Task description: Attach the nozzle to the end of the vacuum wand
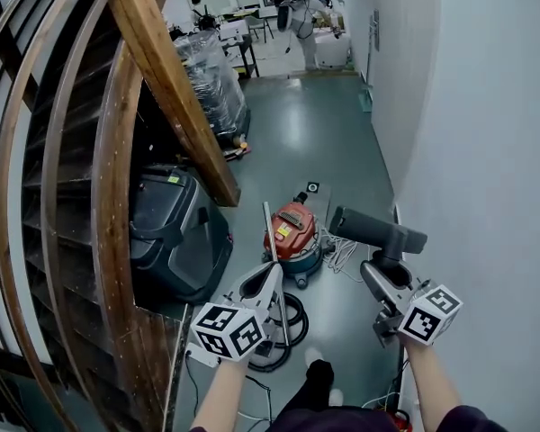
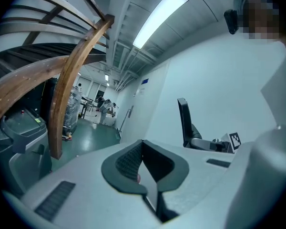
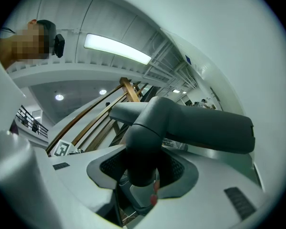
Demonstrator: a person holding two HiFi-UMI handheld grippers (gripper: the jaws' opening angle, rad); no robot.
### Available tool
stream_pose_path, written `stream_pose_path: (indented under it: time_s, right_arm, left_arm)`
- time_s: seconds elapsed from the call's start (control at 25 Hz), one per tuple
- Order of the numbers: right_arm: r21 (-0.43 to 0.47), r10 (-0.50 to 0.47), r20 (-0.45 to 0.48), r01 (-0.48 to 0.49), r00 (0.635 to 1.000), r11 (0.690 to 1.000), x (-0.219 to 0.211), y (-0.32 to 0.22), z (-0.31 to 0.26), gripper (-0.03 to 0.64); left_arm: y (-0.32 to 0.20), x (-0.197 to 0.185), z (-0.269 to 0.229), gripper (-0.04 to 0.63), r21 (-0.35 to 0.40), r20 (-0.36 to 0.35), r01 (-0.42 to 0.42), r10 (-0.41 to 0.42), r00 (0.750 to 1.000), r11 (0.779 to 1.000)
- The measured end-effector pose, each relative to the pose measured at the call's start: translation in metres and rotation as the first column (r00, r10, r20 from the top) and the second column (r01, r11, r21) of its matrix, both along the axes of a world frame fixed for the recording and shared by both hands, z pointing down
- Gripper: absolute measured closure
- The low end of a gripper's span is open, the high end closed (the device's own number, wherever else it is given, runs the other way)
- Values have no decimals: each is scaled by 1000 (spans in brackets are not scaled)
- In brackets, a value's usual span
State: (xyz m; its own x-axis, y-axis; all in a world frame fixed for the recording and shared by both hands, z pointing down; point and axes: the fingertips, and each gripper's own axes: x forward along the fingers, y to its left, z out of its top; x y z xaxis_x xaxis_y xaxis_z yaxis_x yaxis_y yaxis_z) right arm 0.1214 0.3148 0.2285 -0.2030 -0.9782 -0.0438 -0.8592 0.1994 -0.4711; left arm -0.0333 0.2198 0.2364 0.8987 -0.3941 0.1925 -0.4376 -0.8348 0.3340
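Jaws of right gripper (image 3: pixel 143 173) clamped around neck of dark grey nozzle (image 3: pixel 181 123), left gripper (image 2: pixel 143 163) pressed shut and empty, red vacuum (image 1: pixel 292 234) on floor (image 1: pixel 333 142) ahead

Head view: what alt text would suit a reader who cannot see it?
The right gripper grips a dark grey vacuum nozzle; the left gripper is shut. Below, a red vacuum stands on the grey floor beside wooden stairs.

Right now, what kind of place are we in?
Probably a workshop or lab hall: sealed grey-green floor, a shop vacuum, a plastic-wrapped pallet load beside a wooden staircase.
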Motion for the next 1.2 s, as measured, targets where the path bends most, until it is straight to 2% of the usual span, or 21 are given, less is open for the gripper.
stream_pose_path:
  time_s: [0.48,0.84,1.2]
  right_arm:
    - [-28,-7,-3,7,1000,1000,7,-106,-2,433]
    - [-41,-12,-5,11,1000,999,1,-145,-4,433]
    - [-60,-56,9,56,998,997,8,-186,11,433]
  left_arm:
    - [-100,10,7,591,-43,-17,2,-3,1000,999]
    - [-132,9,15,591,-70,-20,-10,9,1000,998]
    - [-162,10,38,591,-111,0,33,-33,999,993]
